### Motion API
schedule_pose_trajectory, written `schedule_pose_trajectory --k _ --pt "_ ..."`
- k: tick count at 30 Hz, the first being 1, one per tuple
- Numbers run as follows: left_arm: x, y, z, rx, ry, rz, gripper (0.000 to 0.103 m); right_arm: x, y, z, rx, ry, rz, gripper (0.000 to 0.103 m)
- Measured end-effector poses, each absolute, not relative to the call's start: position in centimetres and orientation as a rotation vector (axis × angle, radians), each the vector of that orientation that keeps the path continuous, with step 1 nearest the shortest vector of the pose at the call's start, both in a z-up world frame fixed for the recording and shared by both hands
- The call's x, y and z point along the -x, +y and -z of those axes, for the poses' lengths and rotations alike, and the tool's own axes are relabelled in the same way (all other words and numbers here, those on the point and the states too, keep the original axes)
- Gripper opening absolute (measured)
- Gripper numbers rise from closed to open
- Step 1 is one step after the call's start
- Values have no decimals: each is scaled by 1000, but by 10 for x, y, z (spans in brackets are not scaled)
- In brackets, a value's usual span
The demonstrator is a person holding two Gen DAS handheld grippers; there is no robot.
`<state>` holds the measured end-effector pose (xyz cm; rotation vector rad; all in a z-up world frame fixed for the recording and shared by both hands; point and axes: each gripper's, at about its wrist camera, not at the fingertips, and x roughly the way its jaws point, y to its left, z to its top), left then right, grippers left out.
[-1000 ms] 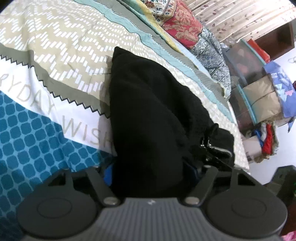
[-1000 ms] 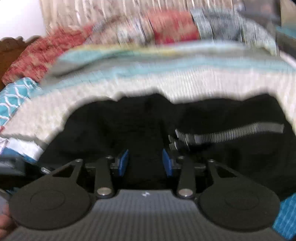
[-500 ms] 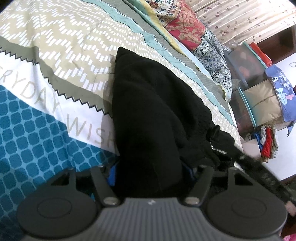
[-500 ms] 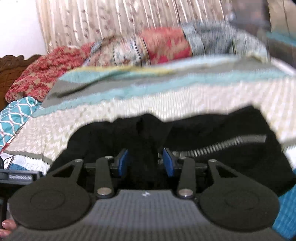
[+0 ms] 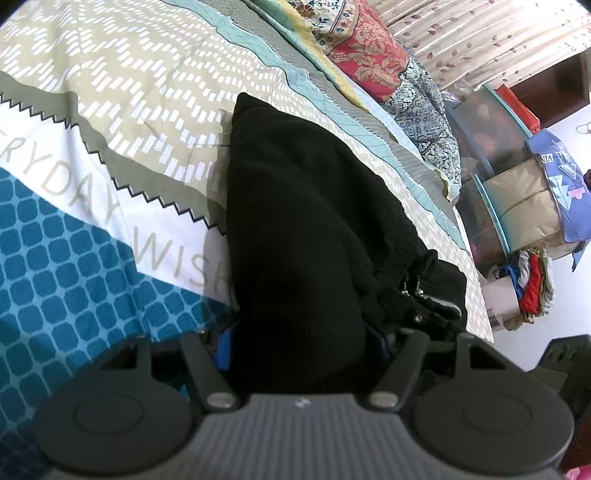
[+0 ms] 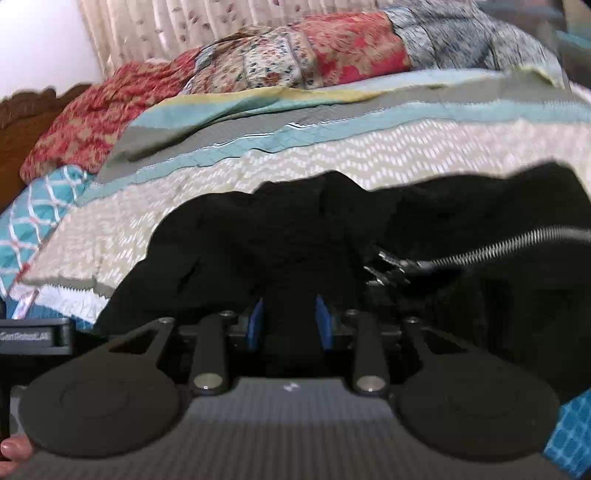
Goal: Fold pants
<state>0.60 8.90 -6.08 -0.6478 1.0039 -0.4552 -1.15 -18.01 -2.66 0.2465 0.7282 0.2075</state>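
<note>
Pants of thick black fleece-like cloth (image 5: 295, 221) fill the gap of the left gripper (image 5: 301, 343), whose blue pads sit against either side of a wide bunch of the fabric, grasping it. From that gripper the pants stretch away across the bed as one long dark band, ending in a rounded corner on the beige zigzag part of the patterned bedspread (image 5: 122, 85). Beside the band lies a metal zipper (image 5: 424, 295) with its pulls.

The right gripper (image 6: 289, 319) is closing its jaws; a fold of the same black pants (image 6: 295, 240) stands between its blue pads, which look pressed to the cloth. Just past that gripper the zipper (image 6: 480, 247) runs off as a silvery toothed line over the dark fabric. Beyond the pants lie the bedspread's teal and grey stripes (image 6: 332, 122), then a row of red and floral pillows (image 6: 295, 55) against a pale curtain (image 6: 166, 26).
</note>
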Motion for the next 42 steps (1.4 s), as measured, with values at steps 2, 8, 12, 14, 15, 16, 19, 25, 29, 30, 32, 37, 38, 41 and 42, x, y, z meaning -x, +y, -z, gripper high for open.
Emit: schedule_pose_trajectory --k 2,8,12,14,15,16,19,25,29,30,32,37,38,41,42 --pt "-5 88 60 647 1002 455 66 10 -183 26 -269 735 -214 33" --pt "-6 88 59 649 1011 451 65 15 -176 26 -244 727 -212 33" --pt "-6 85 58 632 1007 443 59 14 -179 28 -249 725 -215 33" --pt "-6 84 57 623 1010 447 47 15 -179 28 -250 723 -217 33" --pt "-5 82 55 613 1008 448 45 15 -179 28 -250 723 -218 33" --pt "-4 81 54 599 1005 448 44 15 -179 28 -249 722 -219 33" --pt "-4 79 53 584 1004 440 43 15 -180 28 -248 719 -223 33" --pt "-6 78 55 595 1012 429 45 15 -183 30 -252 715 -235 33" --pt "-10 83 59 646 1029 438 57 14 -185 30 -261 714 -240 33" --pt "-10 83 59 654 1032 438 57 14 -185 30 -263 714 -242 33" --pt "-11 83 59 649 1035 431 53 14 -187 30 -265 714 -246 33" --pt "-9 76 56 592 1025 417 46 15 -186 30 -260 710 -251 33" --pt "-9 77 56 593 1027 414 46 15 -186 30 -258 709 -252 33" --pt "-9 75 55 593 1032 408 49 14 -189 29 -258 713 -262 34" --pt "-8 75 53 589 1036 407 49 14 -190 29 -265 715 -266 34"
